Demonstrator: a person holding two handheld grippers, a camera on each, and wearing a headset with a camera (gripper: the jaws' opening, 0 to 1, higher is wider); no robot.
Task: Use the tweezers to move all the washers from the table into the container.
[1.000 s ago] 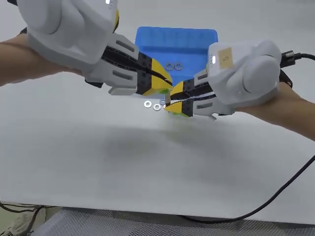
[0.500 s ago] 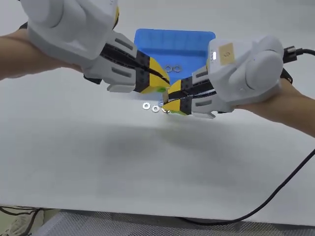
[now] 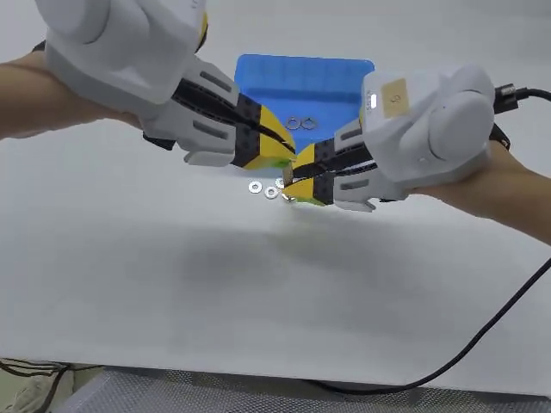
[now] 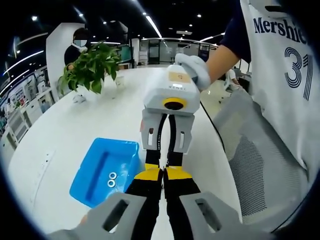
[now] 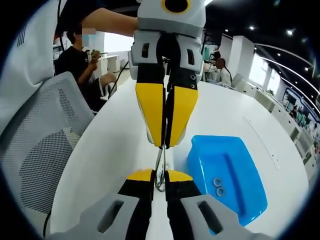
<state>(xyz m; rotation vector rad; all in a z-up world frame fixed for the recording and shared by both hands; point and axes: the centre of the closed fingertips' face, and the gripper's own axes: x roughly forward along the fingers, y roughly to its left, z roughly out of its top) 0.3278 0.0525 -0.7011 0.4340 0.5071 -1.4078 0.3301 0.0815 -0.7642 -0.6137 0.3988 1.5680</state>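
Observation:
A thin metal pair of tweezers (image 5: 161, 159) runs between the two grippers, and both are shut on it. My right gripper (image 5: 159, 176) holds its lower end, and my left gripper (image 5: 165, 116) comes in from above with yellow jaws closed on its upper part. In the head view the left gripper (image 3: 286, 155) and right gripper (image 3: 289, 188) meet tip to tip just right of three washers on the table (image 3: 270, 189). The blue container (image 3: 327, 76) lies just behind them, with two washers in the container (image 3: 300, 124). The container (image 4: 95, 175) also shows beside my left gripper (image 4: 163, 176).
The white table (image 3: 258, 284) stretches towards me, its front edge (image 3: 258, 372) near the bottom. A black cable (image 3: 499, 318) trails from the right gripper across the table's right side. A potted plant (image 4: 92, 67) and seated people are far off.
Both grippers have crept slightly left and down towards the loose washers, staying shut on the tweezers. The rest of the shift is head camera motion.

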